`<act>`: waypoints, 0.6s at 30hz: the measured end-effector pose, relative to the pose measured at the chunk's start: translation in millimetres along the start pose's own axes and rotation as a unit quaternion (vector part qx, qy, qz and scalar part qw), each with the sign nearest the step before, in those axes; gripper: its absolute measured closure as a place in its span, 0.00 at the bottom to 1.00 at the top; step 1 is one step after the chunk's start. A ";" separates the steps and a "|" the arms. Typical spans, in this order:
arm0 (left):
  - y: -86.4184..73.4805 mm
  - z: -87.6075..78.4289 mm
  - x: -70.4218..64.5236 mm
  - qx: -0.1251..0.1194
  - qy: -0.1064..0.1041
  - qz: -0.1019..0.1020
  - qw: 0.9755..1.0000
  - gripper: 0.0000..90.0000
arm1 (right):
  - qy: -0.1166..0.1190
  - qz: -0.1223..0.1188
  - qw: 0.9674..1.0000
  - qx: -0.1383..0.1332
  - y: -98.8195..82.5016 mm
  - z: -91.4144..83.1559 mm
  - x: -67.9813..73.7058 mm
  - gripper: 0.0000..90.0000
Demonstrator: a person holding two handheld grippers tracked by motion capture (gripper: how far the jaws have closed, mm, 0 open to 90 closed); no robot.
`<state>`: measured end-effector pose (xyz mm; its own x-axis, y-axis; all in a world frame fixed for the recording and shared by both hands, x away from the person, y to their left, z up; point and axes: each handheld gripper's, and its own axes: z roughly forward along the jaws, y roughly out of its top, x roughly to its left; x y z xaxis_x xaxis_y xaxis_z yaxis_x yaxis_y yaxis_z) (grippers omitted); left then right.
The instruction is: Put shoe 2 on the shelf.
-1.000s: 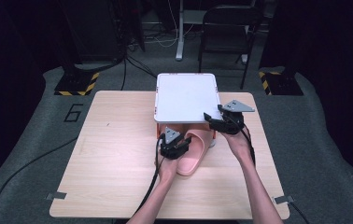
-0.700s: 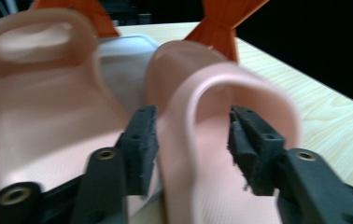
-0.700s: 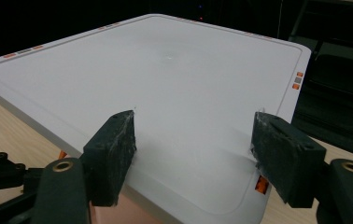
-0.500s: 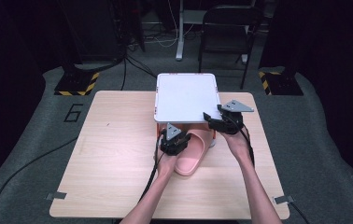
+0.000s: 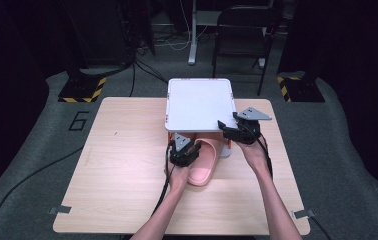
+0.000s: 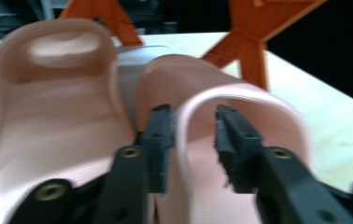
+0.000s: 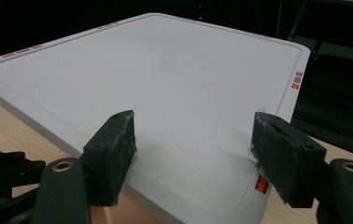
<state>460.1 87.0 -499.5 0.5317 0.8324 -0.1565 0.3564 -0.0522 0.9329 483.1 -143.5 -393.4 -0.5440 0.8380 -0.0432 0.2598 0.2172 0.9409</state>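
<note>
Here, my left gripper (image 6: 191,140): jaws just reopening, astride the blurred slipper's (image 6: 240,112) strap, pads apart from it.
Slipper's (image 5: 204,162) toe: hidden under the white shelf (image 5: 199,102).
My right gripper (image 7: 195,156): unclenched, over the shelf's corner.

There are two pink slippers (image 6: 48,116) (image 6: 240,126), one white shelf (image 5: 199,104) with orange legs (image 6: 251,42), two grippers (image 5: 189,150) (image 5: 227,127), one wooden tabletop (image 5: 122,165) and one black chair (image 5: 242,30).

White shelf top (image 7: 165,93) — jaws spread, resting on it
</note>
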 end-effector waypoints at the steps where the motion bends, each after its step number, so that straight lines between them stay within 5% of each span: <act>1: 0.3 -3.4 2.0 0.002 -0.010 0.012 1.000 0.66 | 0.001 0.001 1.000 0.000 0.0 -0.1 -0.4 0.34; 6: -3.4 -29.8 12.5 0.017 -0.080 0.060 0.995 0.45 | 0.003 0.008 1.000 0.006 -0.1 -0.9 -1.5 0.34; 8: -7.9 -43.7 14.5 0.023 -0.106 0.088 0.990 0.38 | 0.003 0.009 1.000 0.006 -0.2 -0.8 -1.3 0.34; 13: -19.9 -69.2 21.5 0.061 -0.166 0.113 0.978 0.23 | 0.004 0.009 1.000 0.004 -0.3 0.3 -1.2 0.34; 18: -35.2 -80.1 16.4 0.089 -0.185 0.159 0.966 0.20 | -0.001 0.014 1.000 0.004 -0.1 0.2 0.2 0.34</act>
<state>394.7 146.7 -508.9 0.8622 0.5065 -0.0074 0.2389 -0.3938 0.8876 483.1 -143.2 -393.6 -0.5345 0.8450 -0.0179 0.2816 0.1980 0.9389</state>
